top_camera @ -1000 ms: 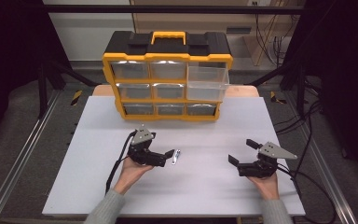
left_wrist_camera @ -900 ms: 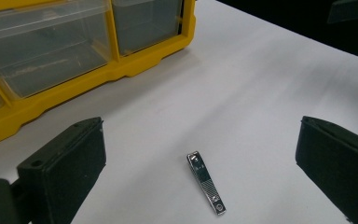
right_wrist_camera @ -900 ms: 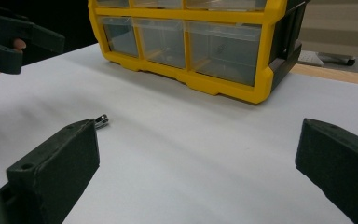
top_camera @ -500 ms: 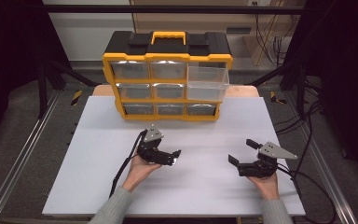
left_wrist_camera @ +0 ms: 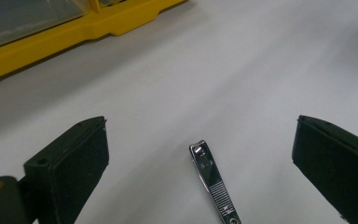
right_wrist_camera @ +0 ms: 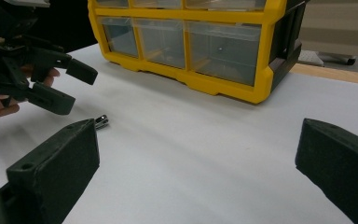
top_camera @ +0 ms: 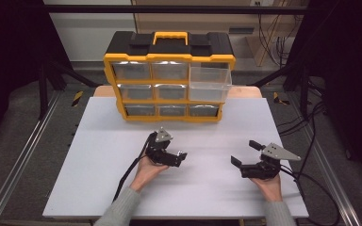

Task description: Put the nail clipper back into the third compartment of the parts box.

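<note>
A small silver nail clipper (left_wrist_camera: 213, 184) lies flat on the white table (top_camera: 99, 155), and its tip (right_wrist_camera: 101, 122) shows in the right gripper view. My left gripper (left_wrist_camera: 200, 126) hangs just above it, open, with one jaw on either side and neither touching it. In the high view the left gripper (top_camera: 181, 159) is near the table's middle, in front of the organizer. My right gripper (top_camera: 244, 153) is open and holds nothing, low over the table at the front right. It points toward the left gripper (right_wrist_camera: 77, 91).
A yellow and black drawer organizer (top_camera: 169, 75) stands at the back of the table, with several clear drawers. Its top right drawer (top_camera: 209, 82) is pulled out. Its yellow base (left_wrist_camera: 51, 37) is a short way beyond the left gripper. Cables trail off both grippers.
My left gripper has moved to the right, toward the table's middle and closer to the organizer. The right gripper has stayed where it was.
</note>
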Available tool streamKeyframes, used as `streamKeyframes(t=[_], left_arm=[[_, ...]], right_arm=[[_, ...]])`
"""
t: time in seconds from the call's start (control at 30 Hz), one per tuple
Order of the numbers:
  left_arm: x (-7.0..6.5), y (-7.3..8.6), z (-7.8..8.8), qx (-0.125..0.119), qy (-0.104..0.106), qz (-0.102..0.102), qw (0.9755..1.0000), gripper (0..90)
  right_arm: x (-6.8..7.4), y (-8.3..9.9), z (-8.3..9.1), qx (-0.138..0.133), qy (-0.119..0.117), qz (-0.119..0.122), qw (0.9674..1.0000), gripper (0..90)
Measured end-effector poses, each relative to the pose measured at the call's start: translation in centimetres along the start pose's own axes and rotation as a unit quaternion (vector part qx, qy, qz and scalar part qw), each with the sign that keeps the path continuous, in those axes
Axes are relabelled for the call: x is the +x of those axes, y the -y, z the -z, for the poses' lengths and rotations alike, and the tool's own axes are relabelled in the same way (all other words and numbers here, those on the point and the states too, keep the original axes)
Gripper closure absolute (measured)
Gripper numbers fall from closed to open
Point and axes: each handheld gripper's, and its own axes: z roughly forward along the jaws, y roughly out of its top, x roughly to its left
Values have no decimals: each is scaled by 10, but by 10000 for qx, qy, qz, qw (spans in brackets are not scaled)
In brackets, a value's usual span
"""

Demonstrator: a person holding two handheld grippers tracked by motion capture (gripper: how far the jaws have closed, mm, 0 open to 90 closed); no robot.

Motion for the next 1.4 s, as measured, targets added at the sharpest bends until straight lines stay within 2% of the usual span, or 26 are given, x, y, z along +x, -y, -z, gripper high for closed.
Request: streamKeyframes(t=[0.1,0.3,0.6,0.93,1.03,1.2,1.4], left_arm=[[-1,0,-5,66,-90,-16,9999,57],[-1,3,-12,210,-73,25,9997,136],[-2,4,-17,366,-32,202,9991,335],[-6,5,-20,557,-98,166,9983,524],[-7,5,-21,617,-149,141,9979,568],[-10,4,-23,638,-203,230,9975,621],[-13,3,-26,719,-330,186,9967,667]], right_arm=[[0,0,0,8,6,-1,10000,4],[0,0,0,13,-11,-3,10000,3],[0,0,0,28,-13,-13,10000,4],[0,0,-1,26,-14,-17,10000,3],[0,0,-1,27,-14,-19,10000,4],[0,0,-1,28,-14,-18,10000,4],[-1,0,-1,31,-15,-20,10000,4]])
